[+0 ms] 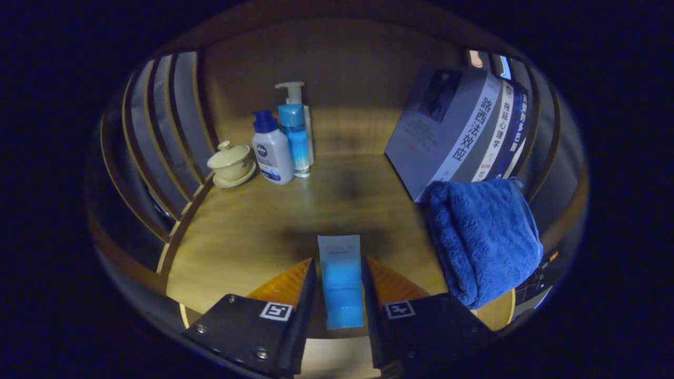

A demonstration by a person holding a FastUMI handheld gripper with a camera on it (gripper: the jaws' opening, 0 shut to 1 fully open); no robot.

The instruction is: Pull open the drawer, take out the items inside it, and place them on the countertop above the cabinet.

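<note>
Tube (pixel 341 281) (blue) sits clamped between both fingers of the gripper (pixel 339 273), above countertop (pixel 253 226).

Blue-white tube (pixel 341 281), flat end fwd, clamped btwn gripper (pixel 339 273) fingers, above wooden countertop (pixel 253 231), just left of blue towel (pixel 482 239).

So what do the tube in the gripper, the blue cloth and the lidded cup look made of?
The gripper is shut on the blue tube: smooth, slightly glossy, probably soft plastic. The blue towel is fluffy, matte pile, likely terry or microfibre. The lidded cup and its saucer look like cream glazed ceramic, with a soft sheen. The countertop shows wood grain; solid wood or laminate, unclear.
</note>
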